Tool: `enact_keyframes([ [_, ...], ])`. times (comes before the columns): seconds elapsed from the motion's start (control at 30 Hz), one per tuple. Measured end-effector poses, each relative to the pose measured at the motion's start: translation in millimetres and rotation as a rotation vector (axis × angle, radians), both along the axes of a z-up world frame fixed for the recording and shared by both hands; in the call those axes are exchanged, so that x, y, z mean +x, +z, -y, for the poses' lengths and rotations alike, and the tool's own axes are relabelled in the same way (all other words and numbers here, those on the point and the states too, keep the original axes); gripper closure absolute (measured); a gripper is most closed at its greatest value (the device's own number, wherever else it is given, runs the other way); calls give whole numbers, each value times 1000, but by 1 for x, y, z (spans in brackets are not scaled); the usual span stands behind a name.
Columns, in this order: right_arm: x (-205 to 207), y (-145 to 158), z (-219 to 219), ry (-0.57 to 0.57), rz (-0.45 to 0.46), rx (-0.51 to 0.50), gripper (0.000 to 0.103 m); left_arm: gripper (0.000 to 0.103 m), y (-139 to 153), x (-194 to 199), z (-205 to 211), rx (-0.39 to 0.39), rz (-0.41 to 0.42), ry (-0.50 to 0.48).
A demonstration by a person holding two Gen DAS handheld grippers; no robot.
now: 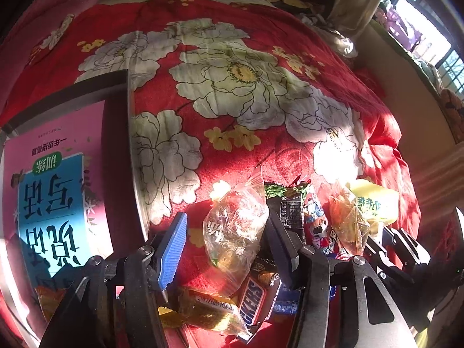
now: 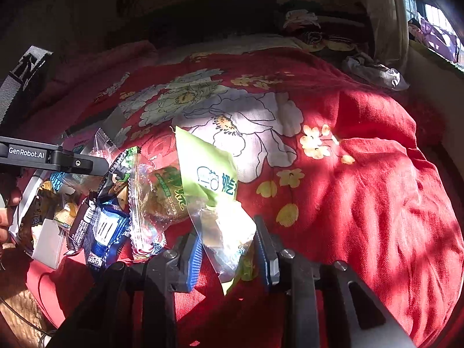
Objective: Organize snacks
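My left gripper [image 1: 229, 232] has a crinkled clear snack bag [image 1: 235, 229] between its blue-padded fingers [image 1: 172, 249]. The right-hand finger lies against the bag's edge, but a strip of red cloth shows between the blue pad and the bag, so these jaws are not yet clamped on it. Just below the bag, at the bottom centre of the left wrist view, lie a Snickers bar [image 1: 255, 301] and a gold-wrapped sweet [image 1: 208, 310]. To the right of the bag stand a dark packet [image 1: 288, 203], a cartoon-printed wrapper [image 1: 317, 226] and an orange-tinted clear packet [image 1: 346, 220], all crowded together. At the left edge of that view a dark tray [image 1: 116, 156] holds a pink and blue book [image 1: 52, 203].

My right gripper [image 2: 227, 249] has the clear tail of a light green packet [image 2: 206, 171] between its pads. The packet stands tilted up and away toward the frame's centre. I cannot tell whether both pads press on it, as glare washes out the plastic there. Left of it in the right wrist view lie a clear green-printed bag [image 2: 162, 197] and a blue wrapper [image 2: 107, 229], with the left gripper's black body at the left edge.

Everything rests on a red floral bedspread [image 2: 362, 188], sunlit on the right side, with a window [image 2: 429, 17] at the upper right.
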State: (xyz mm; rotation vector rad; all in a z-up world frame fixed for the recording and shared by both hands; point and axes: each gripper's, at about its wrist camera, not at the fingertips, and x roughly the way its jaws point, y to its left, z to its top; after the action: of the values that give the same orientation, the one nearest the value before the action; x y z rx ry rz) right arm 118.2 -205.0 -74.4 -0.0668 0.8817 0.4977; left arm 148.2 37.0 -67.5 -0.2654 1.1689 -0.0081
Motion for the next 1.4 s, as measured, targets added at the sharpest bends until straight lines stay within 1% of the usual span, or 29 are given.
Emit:
enact_keyframes([
  [0.07,-1,1,1,0,1,12,71,61,-2,1,1,4,-3,-4],
  [0.13,-1,3,5,-9,-5,41,71,62,-3,1,1,8,0,-2],
  [0.2,0,4,11,-23,-11,68,71,63,-1,0,0,-7,13,7],
  [0.27,0,6,14,-31,-12,92,71,63,4,-2,-3,-20,36,13],
  [0.5,-7,16,15,-24,20,122,71,63,29,-19,-12,-54,109,29],
  [0.77,-17,29,16,-16,44,149,71,63,53,-49,-37,-87,160,80],
  [0.93,-29,41,8,17,58,156,71,63,66,-68,-53,-89,188,111],
  [1.4,-59,65,-25,110,72,161,71,63,73,-111,-86,-114,215,173],
])
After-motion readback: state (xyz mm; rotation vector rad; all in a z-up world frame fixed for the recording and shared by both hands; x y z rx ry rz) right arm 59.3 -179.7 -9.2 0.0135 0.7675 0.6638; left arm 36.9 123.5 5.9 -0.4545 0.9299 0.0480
